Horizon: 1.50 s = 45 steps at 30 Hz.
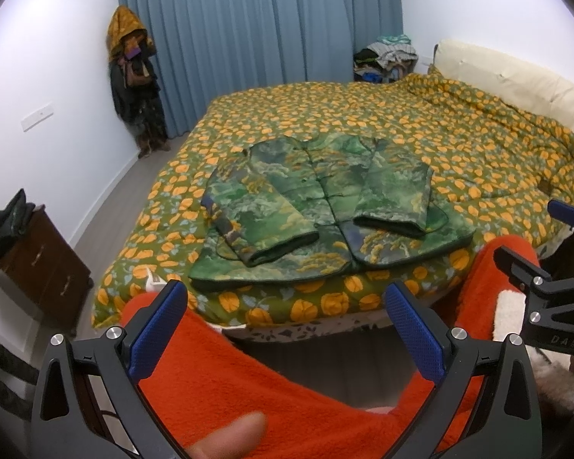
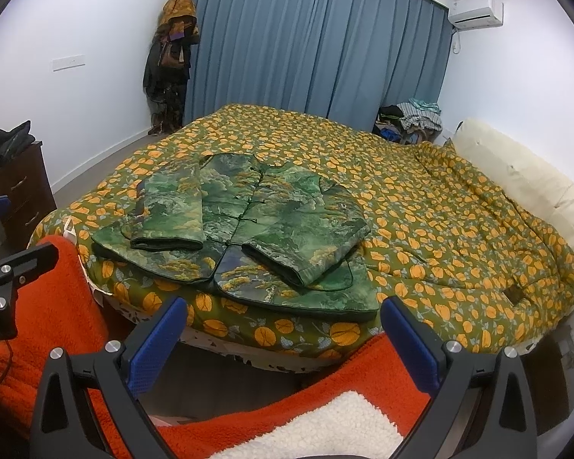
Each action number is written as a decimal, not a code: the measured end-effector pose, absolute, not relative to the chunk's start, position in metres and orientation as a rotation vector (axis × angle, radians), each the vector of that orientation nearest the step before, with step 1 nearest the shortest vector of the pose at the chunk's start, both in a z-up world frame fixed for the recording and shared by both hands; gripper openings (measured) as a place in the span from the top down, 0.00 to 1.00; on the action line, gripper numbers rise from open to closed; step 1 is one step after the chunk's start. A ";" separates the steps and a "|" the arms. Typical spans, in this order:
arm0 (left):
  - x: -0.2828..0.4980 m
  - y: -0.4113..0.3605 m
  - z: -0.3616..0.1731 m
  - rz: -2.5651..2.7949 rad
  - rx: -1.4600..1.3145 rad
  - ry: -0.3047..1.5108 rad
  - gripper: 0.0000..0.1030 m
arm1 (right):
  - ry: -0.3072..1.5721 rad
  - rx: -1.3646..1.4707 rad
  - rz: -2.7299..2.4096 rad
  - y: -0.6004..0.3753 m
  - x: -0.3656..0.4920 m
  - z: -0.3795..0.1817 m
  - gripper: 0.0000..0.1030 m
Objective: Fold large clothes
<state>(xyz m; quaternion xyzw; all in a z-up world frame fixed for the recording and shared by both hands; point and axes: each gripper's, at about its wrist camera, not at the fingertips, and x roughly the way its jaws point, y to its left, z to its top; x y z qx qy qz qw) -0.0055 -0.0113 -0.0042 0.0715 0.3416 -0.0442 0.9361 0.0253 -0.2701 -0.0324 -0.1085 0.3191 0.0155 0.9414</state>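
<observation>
A green patterned padded jacket [image 1: 325, 199] lies flat on the bed's near end, front up, with both sleeves folded in over its body; it also shows in the right wrist view [image 2: 256, 229]. My left gripper [image 1: 287, 302] is open and empty, held short of the bed edge above orange fleece. My right gripper [image 2: 283, 317] is open and empty, also short of the bed edge. Each gripper shows at the side of the other's view: the right gripper [image 1: 547, 252] and the left gripper [image 2: 4, 244].
The bed [image 1: 459, 134] has an orange-and-green flowered quilt and a cream headboard [image 2: 524, 176] at right. A dark wooden dresser [image 1: 38, 264] stands at left. A coat rack [image 1: 134, 76] stands by blue curtains. Clothes pile [image 2: 413, 118] beyond the bed. Orange fleece clothing [image 1: 248, 382] fills the foreground.
</observation>
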 end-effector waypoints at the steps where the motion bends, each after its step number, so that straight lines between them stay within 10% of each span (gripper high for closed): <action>1: -0.005 -0.011 -0.004 -0.089 0.146 0.699 0.00 | 0.653 -0.223 0.037 -0.269 0.025 -0.033 0.00; 45: -0.007 -0.014 -0.006 -0.101 0.151 0.673 0.00 | 0.649 -0.236 0.063 -0.264 0.023 -0.035 0.00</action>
